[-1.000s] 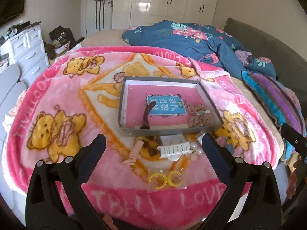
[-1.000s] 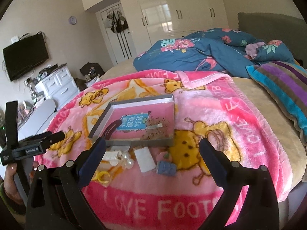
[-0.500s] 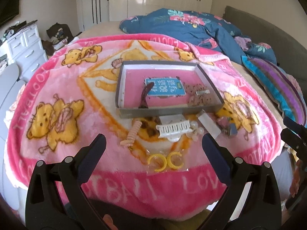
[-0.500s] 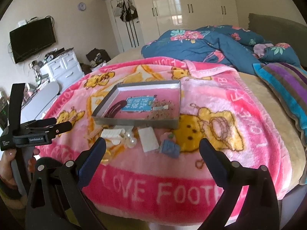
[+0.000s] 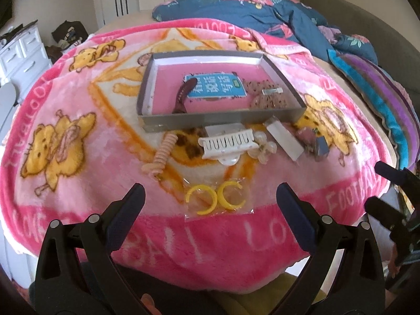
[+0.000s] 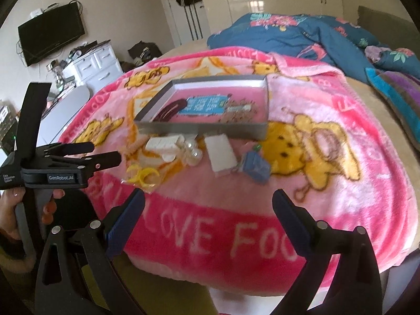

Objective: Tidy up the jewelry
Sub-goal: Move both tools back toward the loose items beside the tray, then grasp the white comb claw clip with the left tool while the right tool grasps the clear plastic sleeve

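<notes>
Pink cartoon blanket fills the frame, a grey tray at upper centre. Below it lie a white hair claw and yellow hoops. Left gripper and right gripper hover wide apart, empty.

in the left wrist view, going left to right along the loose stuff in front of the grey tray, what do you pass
pink spiral hair tie → white claw clip → clear bead piece → white flat box → small blue item
</notes>
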Demonstrator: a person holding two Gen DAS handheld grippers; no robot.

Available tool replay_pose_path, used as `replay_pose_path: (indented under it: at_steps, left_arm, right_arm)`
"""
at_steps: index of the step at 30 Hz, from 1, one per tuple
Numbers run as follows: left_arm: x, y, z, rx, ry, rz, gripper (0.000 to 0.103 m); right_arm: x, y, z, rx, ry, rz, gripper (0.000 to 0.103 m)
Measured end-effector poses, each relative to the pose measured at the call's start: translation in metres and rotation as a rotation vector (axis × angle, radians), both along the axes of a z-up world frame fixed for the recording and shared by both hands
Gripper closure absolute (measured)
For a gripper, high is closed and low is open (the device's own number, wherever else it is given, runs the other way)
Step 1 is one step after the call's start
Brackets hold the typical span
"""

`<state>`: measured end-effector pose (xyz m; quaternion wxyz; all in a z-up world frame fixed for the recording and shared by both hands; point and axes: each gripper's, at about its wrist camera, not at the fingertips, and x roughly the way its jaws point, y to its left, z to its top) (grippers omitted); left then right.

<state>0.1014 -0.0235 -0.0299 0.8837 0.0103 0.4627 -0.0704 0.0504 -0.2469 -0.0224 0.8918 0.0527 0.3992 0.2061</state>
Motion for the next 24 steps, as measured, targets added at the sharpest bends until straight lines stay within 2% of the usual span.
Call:
replay_pose_path:
  at_steps: [9, 16, 20, 24]
  left_arm:
    - [0.011, 0.0, -0.018, -0.007, 0.042, 0.01, 0.01]
    - [0.026, 0.001, -0.029, -0.037, 0.073, 0.021, 0.01]
    - [0.036, 0.003, -0.033, -0.069, 0.09, 0.031, 0.01]
    - [0.048, 0.004, -0.036, -0.111, 0.12, 0.034, 0.01]
  right_arm:
    - [0.011, 0.015, -0.027, 0.006, 0.057, 0.049, 0.006]
    - [0.034, 0.02, -0.051, 0.002, 0.096, 0.05, 0.007]
    - [0.051, 0.023, -0.065, 0.003, 0.128, 0.053, 0.017]
    - [0.066, 0.024, -0.076, -0.016, 0.144, 0.035, 0.02]
